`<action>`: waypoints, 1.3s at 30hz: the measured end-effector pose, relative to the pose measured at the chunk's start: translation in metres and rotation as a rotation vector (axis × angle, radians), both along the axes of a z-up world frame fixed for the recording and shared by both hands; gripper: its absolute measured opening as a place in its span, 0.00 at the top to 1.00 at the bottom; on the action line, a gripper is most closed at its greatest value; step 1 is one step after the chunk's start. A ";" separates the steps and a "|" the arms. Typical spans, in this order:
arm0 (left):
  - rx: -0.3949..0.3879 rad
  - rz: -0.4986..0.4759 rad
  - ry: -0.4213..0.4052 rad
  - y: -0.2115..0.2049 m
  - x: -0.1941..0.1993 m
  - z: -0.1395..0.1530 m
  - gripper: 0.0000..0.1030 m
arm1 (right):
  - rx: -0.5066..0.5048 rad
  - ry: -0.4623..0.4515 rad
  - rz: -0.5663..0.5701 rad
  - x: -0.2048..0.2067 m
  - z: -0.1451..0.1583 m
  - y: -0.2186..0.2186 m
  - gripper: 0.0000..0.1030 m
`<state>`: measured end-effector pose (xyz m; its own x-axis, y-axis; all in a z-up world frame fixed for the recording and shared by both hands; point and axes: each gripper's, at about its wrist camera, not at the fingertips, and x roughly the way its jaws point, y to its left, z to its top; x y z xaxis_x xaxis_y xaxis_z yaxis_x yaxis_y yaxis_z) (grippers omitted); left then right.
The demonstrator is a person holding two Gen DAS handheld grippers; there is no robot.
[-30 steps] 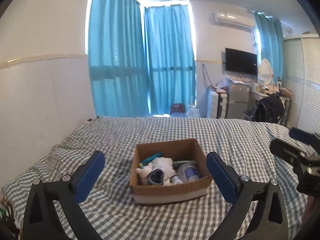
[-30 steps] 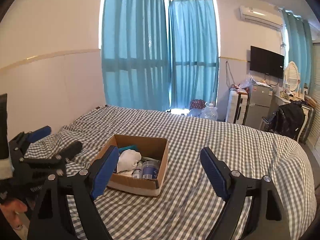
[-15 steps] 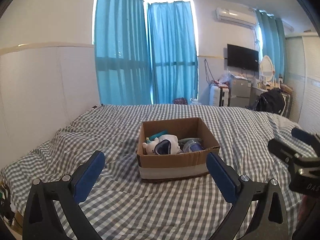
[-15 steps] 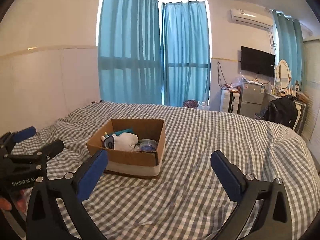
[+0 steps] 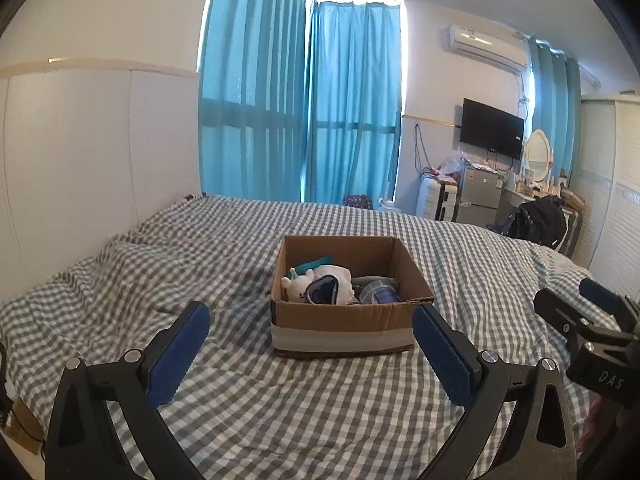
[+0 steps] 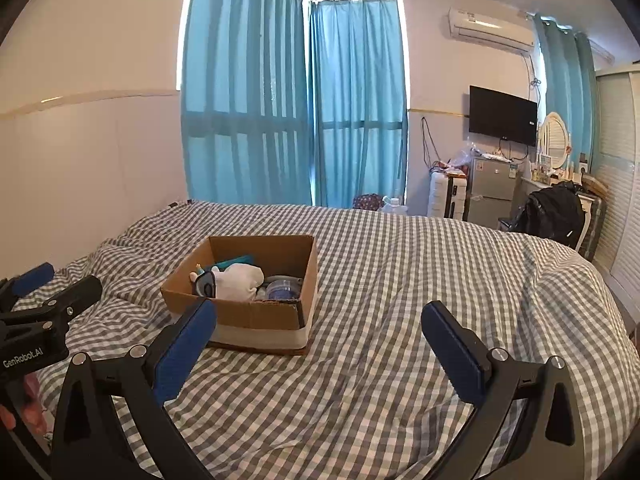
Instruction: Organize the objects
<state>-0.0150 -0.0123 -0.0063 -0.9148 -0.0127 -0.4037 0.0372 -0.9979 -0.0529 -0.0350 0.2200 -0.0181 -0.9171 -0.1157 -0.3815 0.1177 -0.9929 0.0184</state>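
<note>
An open cardboard box [image 5: 344,324] stands on the checked bed, also in the right wrist view [image 6: 248,316]. It holds a white plush toy [image 5: 316,284] [image 6: 238,276], a teal item [image 5: 316,262] and clear plastic containers [image 5: 378,292] [image 6: 282,288]. My left gripper [image 5: 310,350] is open and empty, just in front of the box. My right gripper [image 6: 318,344] is open and empty, in front of the box and to its right. Each gripper shows at the edge of the other's view.
The grey checked bedspread [image 5: 240,400] covers the whole bed, rumpled at the left. A white wall panel [image 5: 80,160] runs along the left. Blue curtains [image 5: 304,120], a fridge [image 6: 490,188], a TV and a dressing table stand beyond the bed's far edge.
Both grippers have dropped lower and tilted up toward level, so the box looks nearer and is seen more from the side. Both stay open and empty.
</note>
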 end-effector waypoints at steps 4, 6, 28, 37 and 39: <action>-0.021 0.005 0.009 0.003 0.002 0.003 0.00 | 0.000 0.010 0.001 0.003 0.000 -0.002 0.00; -0.023 0.002 0.007 0.003 0.002 0.003 0.00 | -0.002 0.013 0.007 0.004 0.000 -0.002 0.00; -0.041 -0.003 -0.010 0.008 0.002 -0.001 0.00 | 0.029 0.007 0.001 0.006 -0.004 -0.010 0.00; -0.046 -0.003 -0.017 0.008 0.001 -0.001 0.00 | 0.027 0.008 -0.010 0.002 -0.004 -0.010 0.00; -0.047 -0.003 -0.015 0.008 0.002 -0.001 0.00 | 0.027 0.009 -0.009 0.001 -0.004 -0.010 0.00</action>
<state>-0.0130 -0.0045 -0.0071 -0.9087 -0.0286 -0.4164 0.0342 -0.9994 -0.0058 -0.0339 0.2095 -0.0218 -0.9217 -0.0967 -0.3758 0.1083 -0.9941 -0.0098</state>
